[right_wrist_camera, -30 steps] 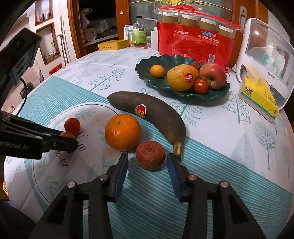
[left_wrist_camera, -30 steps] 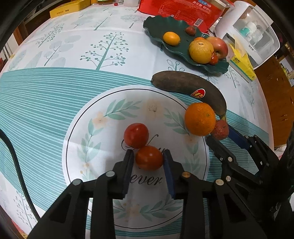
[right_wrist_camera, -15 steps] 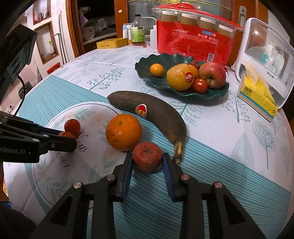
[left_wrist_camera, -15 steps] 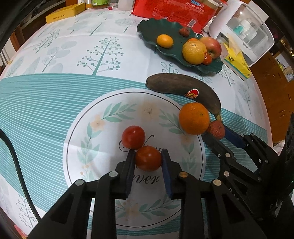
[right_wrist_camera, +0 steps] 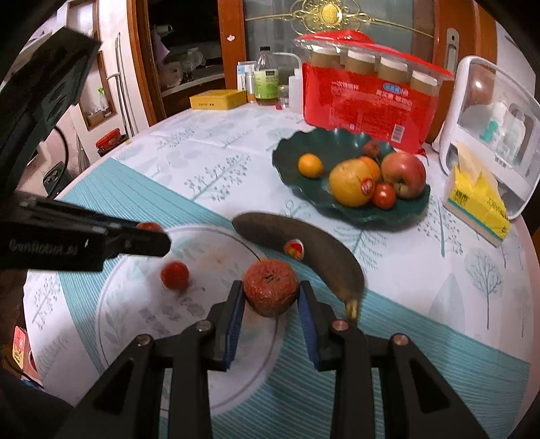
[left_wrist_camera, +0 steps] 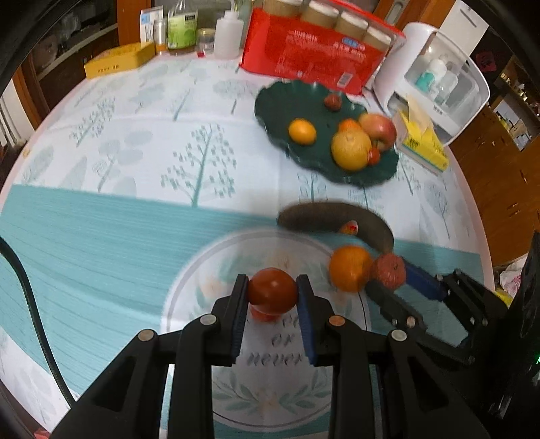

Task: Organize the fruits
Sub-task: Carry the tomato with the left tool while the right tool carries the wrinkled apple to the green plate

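My left gripper (left_wrist_camera: 272, 293) is shut on a red tomato (left_wrist_camera: 272, 290) and holds it above the tablecloth; a second tomato (left_wrist_camera: 261, 314) lies beneath it, mostly hidden, and shows in the right wrist view (right_wrist_camera: 174, 275). My right gripper (right_wrist_camera: 271, 293) is shut on a wrinkled dark-red fruit (right_wrist_camera: 271, 287), lifted off the table. An orange (left_wrist_camera: 349, 268) and a blackened banana (left_wrist_camera: 337, 221) lie between the grippers and the dark green fruit plate (left_wrist_camera: 273, 108), which holds several fruits. The orange is hidden in the right wrist view.
Behind the plate (right_wrist_camera: 287, 162) stand a red package of jars (right_wrist_camera: 371, 98), a white appliance (right_wrist_camera: 489, 135) and a yellow tissue pack (right_wrist_camera: 476, 202). Bottles (left_wrist_camera: 182, 30) and a yellow box (left_wrist_camera: 118, 59) stand at the table's far edge.
Both grippers closed on their fruits and lifted them off the table. The left one rose with its tomato above the other tomato; the right one raised the wrinkled fruit.
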Motion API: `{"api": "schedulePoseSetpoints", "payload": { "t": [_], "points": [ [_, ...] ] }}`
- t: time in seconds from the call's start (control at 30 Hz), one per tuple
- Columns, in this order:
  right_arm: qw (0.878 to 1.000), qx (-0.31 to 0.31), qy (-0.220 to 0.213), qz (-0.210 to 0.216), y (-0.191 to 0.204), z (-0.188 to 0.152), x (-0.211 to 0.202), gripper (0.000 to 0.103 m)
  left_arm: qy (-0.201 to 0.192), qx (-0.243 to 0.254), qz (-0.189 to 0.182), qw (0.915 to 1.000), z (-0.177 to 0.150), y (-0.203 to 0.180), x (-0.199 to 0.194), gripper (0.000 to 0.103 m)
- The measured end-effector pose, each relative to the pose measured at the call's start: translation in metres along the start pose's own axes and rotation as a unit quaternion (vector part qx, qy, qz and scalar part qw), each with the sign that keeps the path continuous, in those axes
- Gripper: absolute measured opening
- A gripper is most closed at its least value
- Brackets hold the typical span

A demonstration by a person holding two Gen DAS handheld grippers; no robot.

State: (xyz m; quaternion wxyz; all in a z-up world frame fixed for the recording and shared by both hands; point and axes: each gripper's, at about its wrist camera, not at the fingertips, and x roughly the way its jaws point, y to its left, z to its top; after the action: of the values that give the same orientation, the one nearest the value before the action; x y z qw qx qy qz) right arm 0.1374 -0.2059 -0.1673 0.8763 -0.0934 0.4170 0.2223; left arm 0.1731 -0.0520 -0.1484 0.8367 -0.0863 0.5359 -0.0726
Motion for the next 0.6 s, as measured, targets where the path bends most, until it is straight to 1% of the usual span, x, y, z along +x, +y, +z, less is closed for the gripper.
{"api": "schedulePoseSetpoints", "payload": {
  "t": [0.27,0.4,0.6],
  "points": [
    [1.000,0.008,-0.012,0.001,0.012,0.029,0.008,0.032,-0.030,0.018,-0.002,0.9994,0.048,0.012,-0.010,0.026],
    [1.000,0.019,-0.017,-0.006,0.014,0.045,0.017,0.032,-0.039,0.028,-0.006,0.9988,0.074,0.017,-0.008,0.026],
    [0.999,0.039,-0.021,-0.029,0.009,0.068,0.035,0.032,-0.050,0.062,-0.014,0.9967,0.116,0.018,0.003,0.026]
  ]
}}
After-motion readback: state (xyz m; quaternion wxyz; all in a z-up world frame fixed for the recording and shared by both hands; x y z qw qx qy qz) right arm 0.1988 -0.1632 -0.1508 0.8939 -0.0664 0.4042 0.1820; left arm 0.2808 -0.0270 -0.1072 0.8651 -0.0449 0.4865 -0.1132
